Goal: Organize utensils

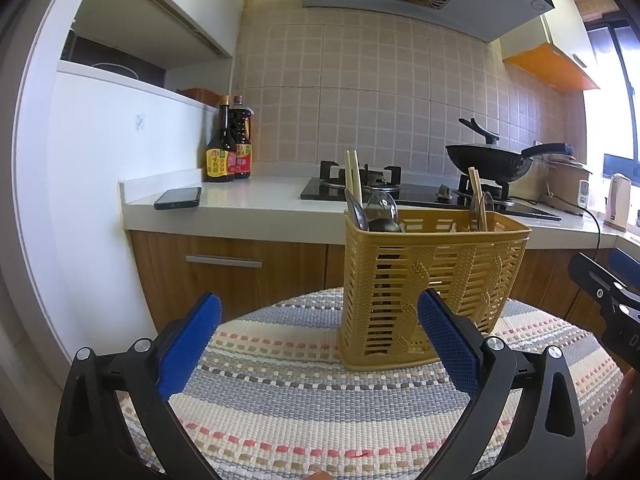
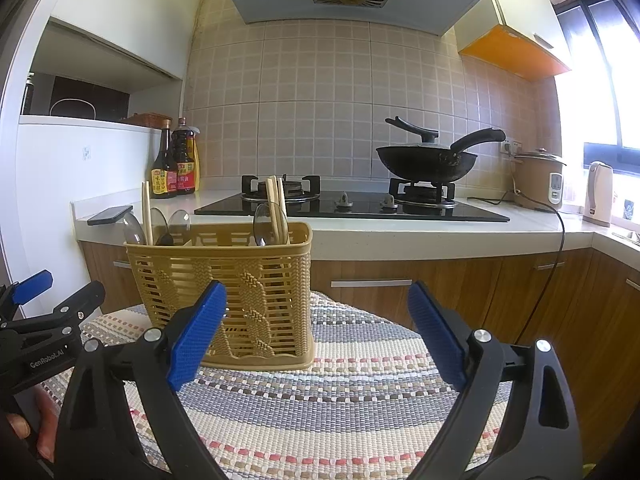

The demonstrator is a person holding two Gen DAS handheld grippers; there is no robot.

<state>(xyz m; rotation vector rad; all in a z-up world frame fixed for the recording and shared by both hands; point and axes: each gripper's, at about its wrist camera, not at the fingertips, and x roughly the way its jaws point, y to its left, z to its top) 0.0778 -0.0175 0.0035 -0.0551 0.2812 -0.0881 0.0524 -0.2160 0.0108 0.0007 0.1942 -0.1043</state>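
A tan plastic utensil basket (image 1: 432, 288) stands upright on a striped woven mat (image 1: 304, 396); it also shows in the right wrist view (image 2: 228, 292). Its left compartment holds spoons (image 1: 370, 210) and chopsticks (image 1: 354, 176). Its right compartment holds a spoon and chopsticks (image 1: 478, 196). In the right wrist view spoons (image 2: 160, 226) and chopsticks (image 2: 276, 204) stick up from it. My left gripper (image 1: 320, 320) is open and empty, just in front of the basket. My right gripper (image 2: 318, 308) is open and empty, to the basket's right.
Behind the mat runs a white counter (image 2: 400, 232) with a gas hob (image 2: 352, 204), a black wok (image 2: 428, 160), sauce bottles (image 1: 228, 148), a phone (image 1: 178, 198), a rice cooker (image 2: 540, 180) and a kettle (image 2: 598, 194). Wooden cabinets (image 1: 224, 268) stand below.
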